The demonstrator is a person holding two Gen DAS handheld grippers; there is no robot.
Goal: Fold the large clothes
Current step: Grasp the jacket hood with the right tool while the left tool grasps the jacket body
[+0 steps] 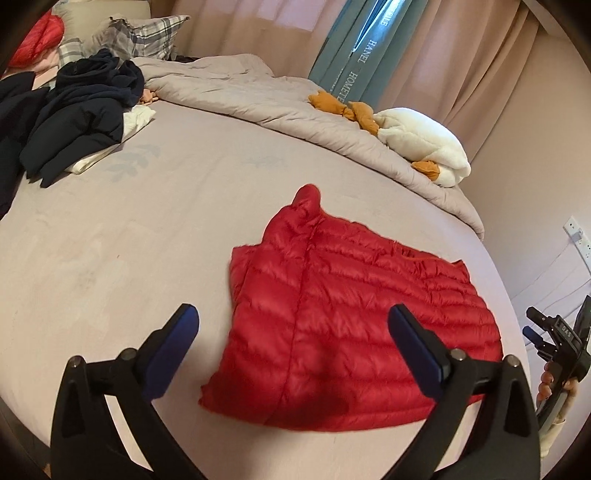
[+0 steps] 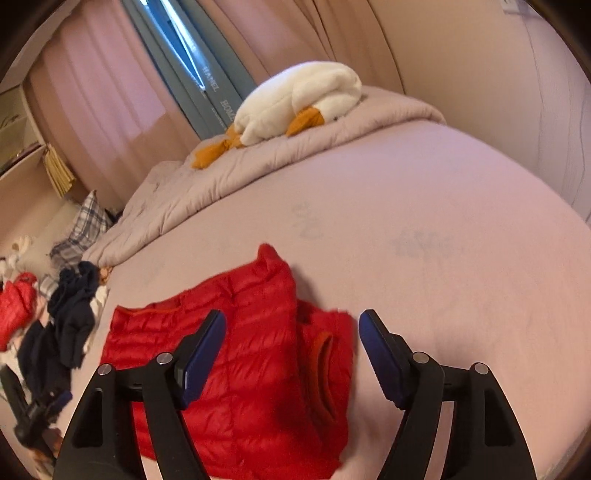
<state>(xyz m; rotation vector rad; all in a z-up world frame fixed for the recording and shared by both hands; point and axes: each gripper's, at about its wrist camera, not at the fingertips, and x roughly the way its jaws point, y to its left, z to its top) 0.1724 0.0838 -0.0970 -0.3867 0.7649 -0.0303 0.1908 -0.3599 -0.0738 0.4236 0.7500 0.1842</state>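
Note:
A red quilted puffer jacket lies folded on the pale pink bed sheet, its hood end pointing toward the far side. My left gripper hovers open above the jacket's near part, with nothing pressed between its blue pads. In the right wrist view the same jacket lies under my right gripper, which is open too, and a sleeve opening shows by its right edge. A hand holds the right gripper at the bed's right edge. The left gripper appears blurred at the lower left.
A heap of dark navy clothes lies at the far left. A rumpled grey quilt runs along the far side, with a white plush goose on it. Plaid pillows and another red garment sit at the head.

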